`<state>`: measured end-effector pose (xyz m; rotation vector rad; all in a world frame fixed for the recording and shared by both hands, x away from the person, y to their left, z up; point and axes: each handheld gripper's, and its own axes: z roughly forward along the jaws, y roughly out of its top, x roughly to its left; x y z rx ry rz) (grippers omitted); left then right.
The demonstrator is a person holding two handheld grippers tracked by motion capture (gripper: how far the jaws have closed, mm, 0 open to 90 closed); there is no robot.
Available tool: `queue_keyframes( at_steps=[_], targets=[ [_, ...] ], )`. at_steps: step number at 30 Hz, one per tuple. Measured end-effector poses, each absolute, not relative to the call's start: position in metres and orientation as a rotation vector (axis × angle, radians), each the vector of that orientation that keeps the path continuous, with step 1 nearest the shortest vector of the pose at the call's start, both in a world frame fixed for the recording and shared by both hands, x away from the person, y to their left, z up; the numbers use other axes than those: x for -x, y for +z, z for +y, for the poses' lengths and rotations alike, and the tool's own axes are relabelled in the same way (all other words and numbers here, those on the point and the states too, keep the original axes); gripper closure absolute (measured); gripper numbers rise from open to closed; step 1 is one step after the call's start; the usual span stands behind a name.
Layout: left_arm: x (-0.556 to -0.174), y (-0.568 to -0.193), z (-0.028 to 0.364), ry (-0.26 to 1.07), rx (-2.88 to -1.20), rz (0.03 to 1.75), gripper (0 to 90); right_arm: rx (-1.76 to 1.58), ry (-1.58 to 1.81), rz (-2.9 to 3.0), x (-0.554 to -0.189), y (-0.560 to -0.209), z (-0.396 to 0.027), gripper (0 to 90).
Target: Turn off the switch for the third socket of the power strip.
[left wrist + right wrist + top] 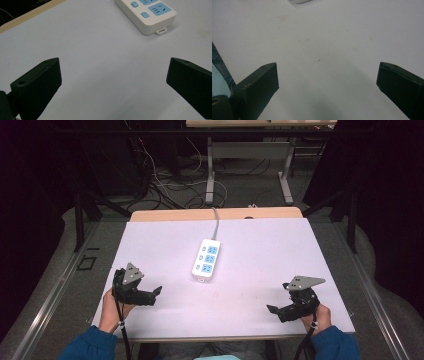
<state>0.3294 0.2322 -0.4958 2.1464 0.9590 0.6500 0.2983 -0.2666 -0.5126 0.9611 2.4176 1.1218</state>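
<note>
A white power strip [207, 259] with blue sockets and a grey cord lies in the middle of the white tabletop [260, 245]. My left gripper [156, 293] rests near the front left of the table, open, with nothing between its jaws. In the left gripper view the power strip [147, 15] lies ahead at the upper right, beyond the gripper [113, 72]. My right gripper [270, 309] sits near the front right, open and empty. The right gripper view has my gripper [327, 75] over bare table, with an edge of the power strip [299, 1] at the top.
The strip's cord [216, 222] runs off the far edge of the table. Beyond the table stand a desk frame [247, 165] and loose cables [165, 185] on the floor. A few faint stains [283, 17] mark the surface.
</note>
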Motion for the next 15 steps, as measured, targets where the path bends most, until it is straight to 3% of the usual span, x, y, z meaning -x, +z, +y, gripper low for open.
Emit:
queue_keyframes(
  at_steps=[15],
  targets=[
    [-0.351, -0.494, 0.204, 0.626, -2.169, 0.920, 0.0, -0.968, 1.120, 2.416, -0.297, -0.512, -0.266, 3.5]
  ],
)
